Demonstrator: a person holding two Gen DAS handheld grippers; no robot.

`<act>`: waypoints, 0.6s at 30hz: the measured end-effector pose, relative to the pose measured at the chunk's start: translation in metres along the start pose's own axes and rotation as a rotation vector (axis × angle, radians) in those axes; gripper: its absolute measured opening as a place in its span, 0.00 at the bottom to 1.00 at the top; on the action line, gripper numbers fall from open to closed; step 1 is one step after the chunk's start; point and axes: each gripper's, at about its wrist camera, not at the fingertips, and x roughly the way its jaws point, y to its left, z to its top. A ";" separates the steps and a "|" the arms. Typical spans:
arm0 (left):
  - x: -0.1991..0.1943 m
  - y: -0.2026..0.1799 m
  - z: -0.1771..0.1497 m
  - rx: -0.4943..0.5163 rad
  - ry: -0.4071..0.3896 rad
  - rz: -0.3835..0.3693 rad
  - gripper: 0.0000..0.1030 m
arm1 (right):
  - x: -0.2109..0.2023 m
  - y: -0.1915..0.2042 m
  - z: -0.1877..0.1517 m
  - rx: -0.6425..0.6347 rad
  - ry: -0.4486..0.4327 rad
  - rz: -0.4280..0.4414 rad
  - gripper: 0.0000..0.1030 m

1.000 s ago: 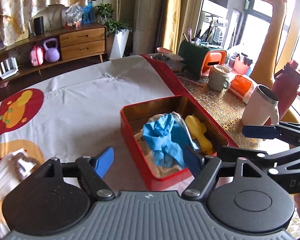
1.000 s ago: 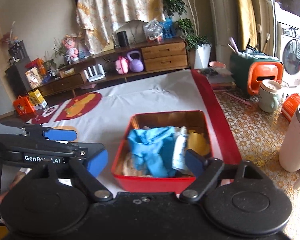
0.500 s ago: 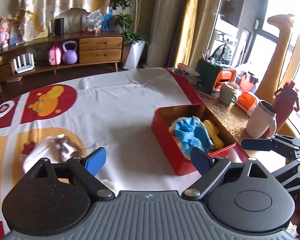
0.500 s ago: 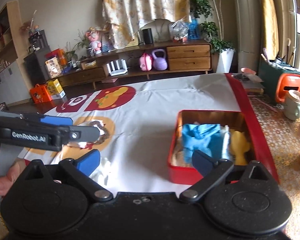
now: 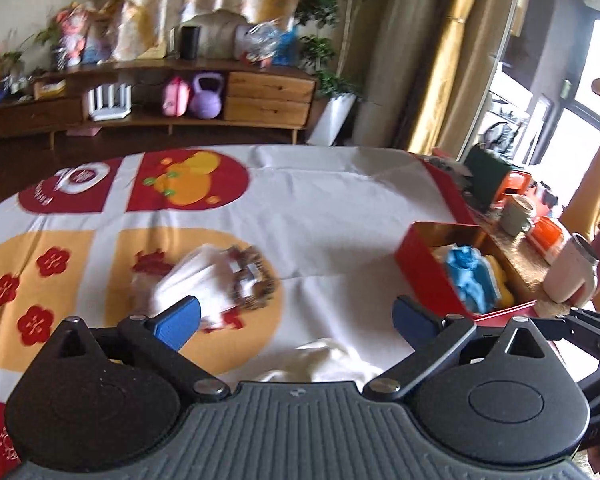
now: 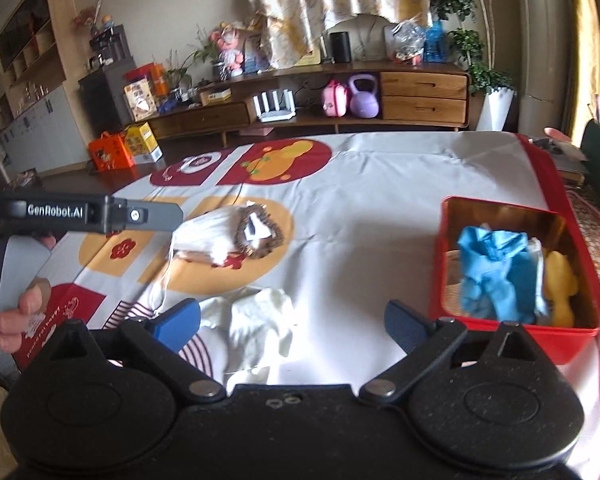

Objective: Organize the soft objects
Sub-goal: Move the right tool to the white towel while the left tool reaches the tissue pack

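Observation:
A red tin box sits at the right of the cloth-covered table and holds a blue cloth and a yellow soft toy. A white cloth with a brown fuzzy piece lies on an orange circle at the left. A crumpled white cloth lies near the front. My left gripper is open and empty above the table. My right gripper is open and empty, over the crumpled white cloth.
To the right of the red tin stand a white mug, a cup, orange containers and a green holder. A wooden sideboard runs along the far wall. The left gripper's body crosses the right wrist view.
Both grippers have pulled back and swung left, away from the red tin. The tin now sits at the right of both views, and the white cloths have come into view.

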 end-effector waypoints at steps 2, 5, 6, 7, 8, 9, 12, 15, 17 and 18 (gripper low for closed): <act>0.002 0.013 -0.002 -0.008 0.000 0.031 1.00 | 0.008 0.007 -0.001 -0.002 0.010 0.002 0.96; 0.007 0.031 -0.006 -0.017 -0.011 0.049 1.00 | 0.022 0.016 -0.002 -0.011 0.029 0.011 0.96; 0.009 0.037 -0.007 -0.024 -0.011 0.048 1.00 | 0.027 0.019 -0.002 -0.021 0.034 0.010 0.95; 0.013 0.042 -0.008 -0.030 -0.005 0.044 1.00 | 0.032 0.023 -0.003 -0.034 0.039 0.007 0.95; 0.017 0.047 -0.009 -0.032 0.003 0.041 1.00 | 0.037 0.025 -0.003 -0.046 0.046 0.005 0.95; 0.021 0.051 -0.009 -0.032 0.008 0.048 1.00 | 0.041 0.028 -0.004 -0.055 0.054 0.007 0.95; 0.033 0.057 -0.011 -0.009 0.004 0.078 1.00 | 0.057 0.032 -0.005 -0.067 0.082 0.018 0.94; 0.046 0.061 -0.013 0.020 -0.012 0.105 1.00 | 0.072 0.035 -0.006 -0.082 0.106 0.024 0.88; 0.054 0.065 -0.014 0.025 -0.022 0.123 0.99 | 0.081 0.036 -0.007 -0.092 0.119 0.019 0.85; 0.058 0.067 -0.014 0.024 -0.024 0.131 0.99 | 0.087 0.037 -0.008 -0.094 0.127 0.020 0.84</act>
